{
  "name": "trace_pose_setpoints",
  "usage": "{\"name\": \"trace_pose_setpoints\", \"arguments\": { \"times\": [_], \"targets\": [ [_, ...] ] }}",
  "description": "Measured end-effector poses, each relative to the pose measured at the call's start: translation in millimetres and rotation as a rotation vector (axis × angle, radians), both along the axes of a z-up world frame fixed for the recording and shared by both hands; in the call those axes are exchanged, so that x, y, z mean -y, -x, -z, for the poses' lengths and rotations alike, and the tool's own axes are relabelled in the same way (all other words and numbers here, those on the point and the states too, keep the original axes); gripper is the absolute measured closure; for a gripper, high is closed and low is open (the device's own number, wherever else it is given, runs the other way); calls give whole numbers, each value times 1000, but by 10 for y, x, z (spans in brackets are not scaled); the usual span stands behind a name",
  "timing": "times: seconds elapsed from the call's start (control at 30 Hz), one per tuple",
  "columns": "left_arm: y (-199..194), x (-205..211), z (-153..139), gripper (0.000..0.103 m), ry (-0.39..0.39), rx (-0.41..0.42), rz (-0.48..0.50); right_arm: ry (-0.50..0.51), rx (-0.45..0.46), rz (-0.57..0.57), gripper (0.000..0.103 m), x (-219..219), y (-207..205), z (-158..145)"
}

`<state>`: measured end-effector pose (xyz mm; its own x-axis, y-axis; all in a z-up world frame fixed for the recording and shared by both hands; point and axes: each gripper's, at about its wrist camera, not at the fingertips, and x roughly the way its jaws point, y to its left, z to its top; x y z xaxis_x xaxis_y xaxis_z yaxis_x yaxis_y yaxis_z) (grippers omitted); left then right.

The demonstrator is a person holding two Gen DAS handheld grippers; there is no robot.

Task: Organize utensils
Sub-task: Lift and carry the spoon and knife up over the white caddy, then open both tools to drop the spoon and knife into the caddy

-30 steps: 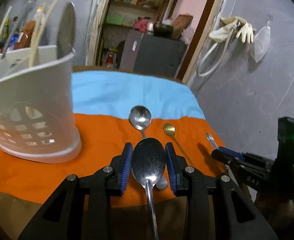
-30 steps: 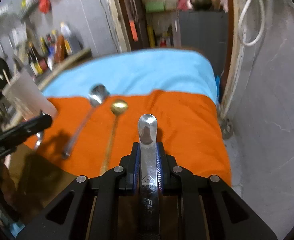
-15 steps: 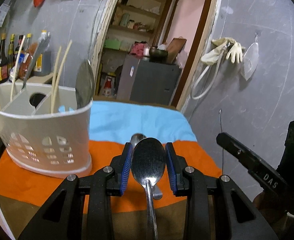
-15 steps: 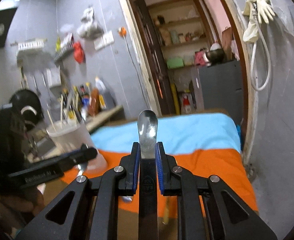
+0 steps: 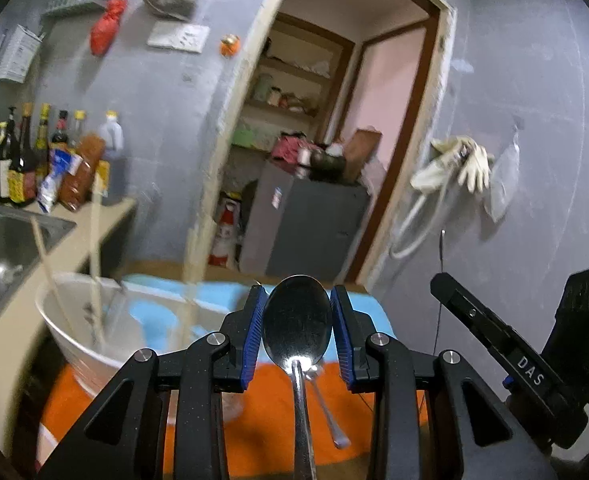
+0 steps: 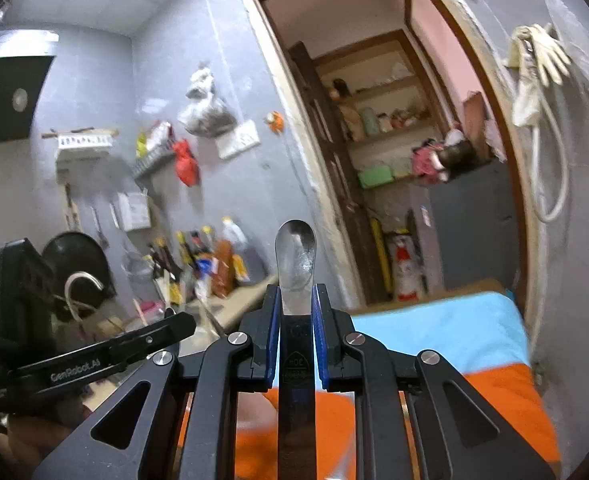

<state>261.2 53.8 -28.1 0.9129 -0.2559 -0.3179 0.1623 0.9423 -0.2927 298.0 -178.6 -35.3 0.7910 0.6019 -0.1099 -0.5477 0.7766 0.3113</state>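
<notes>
Left wrist, spoon [image 5: 297, 322] between hand-held gripper [image 5: 297, 334] fingers

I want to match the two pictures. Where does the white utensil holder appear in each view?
Left wrist view: the white utensil holder stands at lower left, blurred, on the orange cloth, left of the left tongs, with chopsticks in it.
Right wrist view: I cannot make it out; the left tongs' arm covers that lower-left area.
Shared landmark: the pale gloves hanging on the wall at right.
</notes>
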Motion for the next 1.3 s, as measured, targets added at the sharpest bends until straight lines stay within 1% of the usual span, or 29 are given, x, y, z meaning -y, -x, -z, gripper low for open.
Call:
{"name": "trace_pose_setpoints", "arguments": {
  "times": [0.17,0.27,0.47,0.6,0.73,0.9,1.03,1.2,1.3],
  "targets": [
    [-82,-449,-207,75,-3,46,-55,-59,70,-28,90,-391,-86,-212],
    [-140,-710,-289,75,3,82,-88,-68,120,-20,90,-628,-104,-297],
    [-263,-1202,-386,75,45,157,-156,-84,189,3,90,-1031,-167,-357],
    [-334,-1481,-304,75,89,189,-189,-74,211,22,89,-1209,-237,-289],
    [-385,-1741,-131,75,188,213,-225,-44,218,39,89,-1307,-296,-154],
    [-418,-1880,-13,75,253,255,-258,10,234,49,89,-1384,-312,-1],
    [-396,-1901,71,75,267,282,-278,43,250,53,89,-1448,-309,97],
    [-332,-1811,140,75,217,342,-311,88,277,55,89,-1535,-272,219],
    [-329,-1728,184,75,161,365,-322,118,295,55,89,-1583,-257,280]
  ]
}}
